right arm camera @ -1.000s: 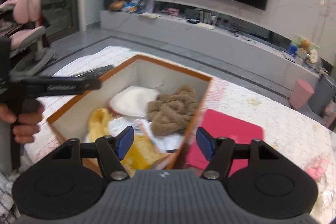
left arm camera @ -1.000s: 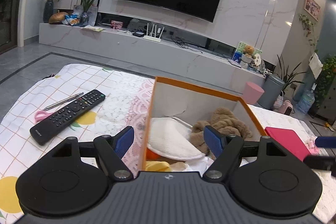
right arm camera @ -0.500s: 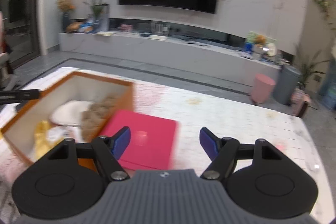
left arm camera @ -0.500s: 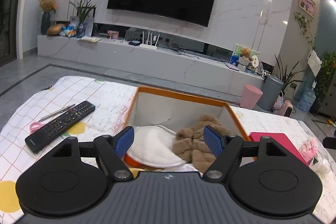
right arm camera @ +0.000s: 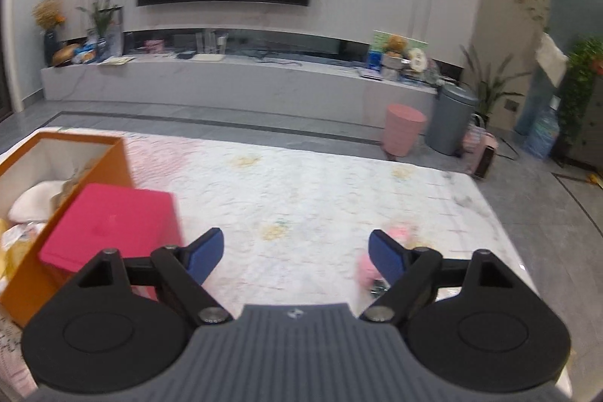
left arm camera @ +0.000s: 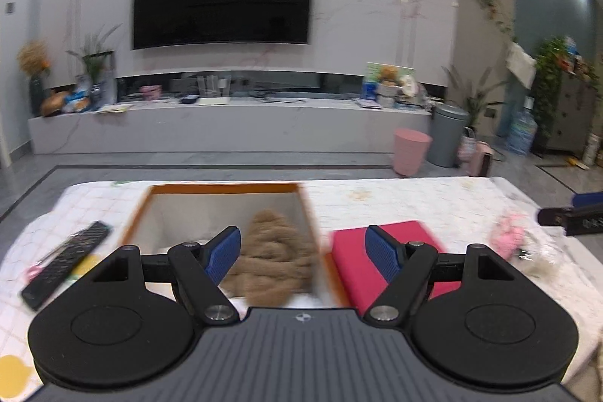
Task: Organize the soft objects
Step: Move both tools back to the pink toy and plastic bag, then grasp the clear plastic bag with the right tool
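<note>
Reaching with jaws wide apart and just opened, the right gripper [right arm camera: 296, 257] nears the pink fluffy thing [right arm camera: 367, 264]; it looks light and squishy, so pinch its middle

— Contents of the orange box [left arm camera: 222, 190]?
— Brown fuzzy plush [left arm camera: 277, 257] heaped against its right wall; white round pad [right arm camera: 32, 200] beside it.
— Outside the box?
— Pink fluffy item [left arm camera: 508, 239] lying on the tablecloth, well apart, blurred.
</note>
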A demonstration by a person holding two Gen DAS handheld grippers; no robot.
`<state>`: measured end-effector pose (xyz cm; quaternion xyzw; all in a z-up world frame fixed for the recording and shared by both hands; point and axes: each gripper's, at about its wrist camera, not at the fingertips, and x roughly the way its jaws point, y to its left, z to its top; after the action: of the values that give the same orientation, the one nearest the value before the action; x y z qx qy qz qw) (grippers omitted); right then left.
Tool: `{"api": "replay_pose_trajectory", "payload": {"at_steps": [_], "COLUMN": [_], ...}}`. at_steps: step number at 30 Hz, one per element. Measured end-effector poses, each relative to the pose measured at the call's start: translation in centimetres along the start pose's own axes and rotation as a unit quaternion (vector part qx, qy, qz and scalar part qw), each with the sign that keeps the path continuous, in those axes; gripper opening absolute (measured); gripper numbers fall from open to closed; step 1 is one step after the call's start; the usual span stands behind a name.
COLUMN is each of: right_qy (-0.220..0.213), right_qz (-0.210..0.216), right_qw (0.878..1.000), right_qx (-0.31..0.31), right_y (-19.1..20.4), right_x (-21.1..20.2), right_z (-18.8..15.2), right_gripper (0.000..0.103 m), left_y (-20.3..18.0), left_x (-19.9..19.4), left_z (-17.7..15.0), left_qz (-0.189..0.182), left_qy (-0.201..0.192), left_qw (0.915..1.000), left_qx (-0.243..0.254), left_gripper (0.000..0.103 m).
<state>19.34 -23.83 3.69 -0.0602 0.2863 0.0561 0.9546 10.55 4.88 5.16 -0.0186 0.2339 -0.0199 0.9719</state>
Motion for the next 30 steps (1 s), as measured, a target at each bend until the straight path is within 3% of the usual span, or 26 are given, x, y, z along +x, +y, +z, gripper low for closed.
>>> {"api": "replay_pose_trajectory", "payload": {"at_steps": [3,6,13,16,17,20,23,26,30], "right_qy": [0.005,0.007,0.025,0.033,0.035,0.055,0.061,0.053,0.076], "right_qz": [-0.014,-0.022,-0.054,-0.054,-0.048,-0.032,-0.04,-0.058,-0.081], "right_qw": [1.0,0.999,0.992,0.993,0.993,0.992,0.994,0.996,0.992], "right_qx": [0.018,0.039,0.108,0.097,0.098,0.111,0.086,0.034,-0.052], "right_y": [-2.2,-4.5,-10.2,-10.9,-11.0,-10.9,-10.1,-8.9,-7.2], "right_x": [-0.1,-0.4,0.4,1.8,2.4,5.1,7.2,9.0,11.3], "right_z": [-0.2,-0.7,-2.9,-3.6,-3.9,-4.6,-5.1,-5.5,-6.6], "right_gripper": [0.085,0.085,0.086,0.091,0.095,0.096,0.096,0.096,0.096], "left_y": [-3.0,-6.9,-15.2,-18.0,-18.6,-19.3,-19.2,-18.5,-17.9], "left_x": [1.1,2.2,4.2,6.0,6.6,8.2,8.9,9.4,9.8], "left_z": [-0.3,-1.3,-4.6,-6.4,-7.0,-8.7,-10.0,-11.0,-11.3], "left_qz": [-0.026,-0.051,-0.136,-0.148,-0.15,-0.156,-0.16,-0.164,-0.178], "left_qy": [0.013,0.023,0.019,0.035,0.04,0.061,0.075,0.082,0.085], "left_qw": [0.9995,0.9967,0.9789,0.9726,0.9717,0.9708,0.9719,0.9719,0.9703], "left_qx": [0.013,0.059,0.152,0.176,0.178,0.172,0.155,0.148,0.14], "left_gripper": [0.089,0.089,0.089,0.089,0.089,0.089,0.089,0.089,0.089]}}
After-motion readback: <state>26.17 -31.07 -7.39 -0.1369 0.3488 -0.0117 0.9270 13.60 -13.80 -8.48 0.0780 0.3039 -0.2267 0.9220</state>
